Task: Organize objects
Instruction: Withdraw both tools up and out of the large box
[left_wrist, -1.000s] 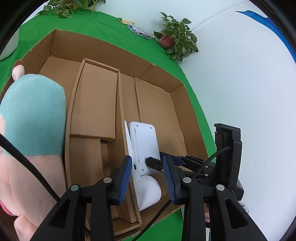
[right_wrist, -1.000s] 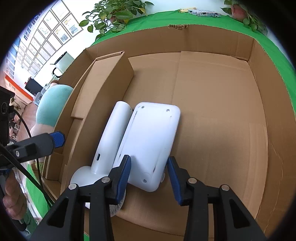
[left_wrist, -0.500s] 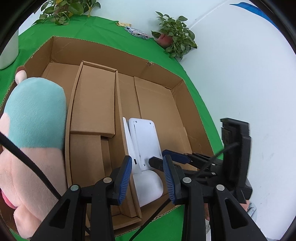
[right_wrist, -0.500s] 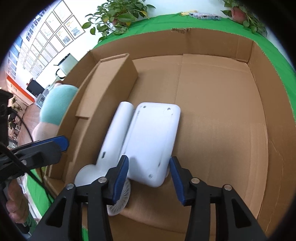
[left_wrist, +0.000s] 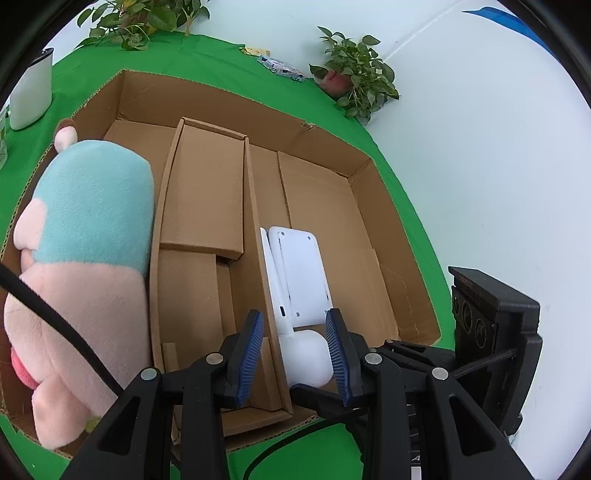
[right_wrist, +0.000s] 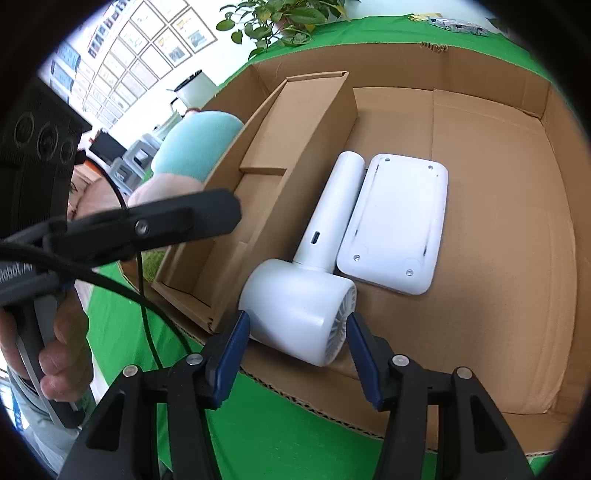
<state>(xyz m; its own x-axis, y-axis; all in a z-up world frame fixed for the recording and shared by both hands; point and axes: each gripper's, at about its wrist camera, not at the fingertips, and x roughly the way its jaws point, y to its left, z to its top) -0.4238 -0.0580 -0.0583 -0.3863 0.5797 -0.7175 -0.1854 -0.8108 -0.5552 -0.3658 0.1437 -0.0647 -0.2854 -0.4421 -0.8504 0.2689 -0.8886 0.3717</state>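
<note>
Right view only: hair dryer's (right_wrist: 306, 291) grille end; my hand (right_wrist: 62, 354).
Left view only: plush toy's (left_wrist: 81, 266) pink face.
My right gripper (right_wrist: 295, 354): jaws apart, just been opening, empty.
My left gripper (left_wrist: 293, 354): apart, empty.

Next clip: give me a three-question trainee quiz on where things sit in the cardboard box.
1. True or false: the plush toy lies right of the cardboard divider.
2. What lies directly beside the white hair dryer: A a mug, B a flat white device, C a plant?
3. Fill in: the right hand-held gripper holds ____.

Key: 1 false; 2 B; 3 nothing, its jaws have just been opening and stand off the dryer.
</note>
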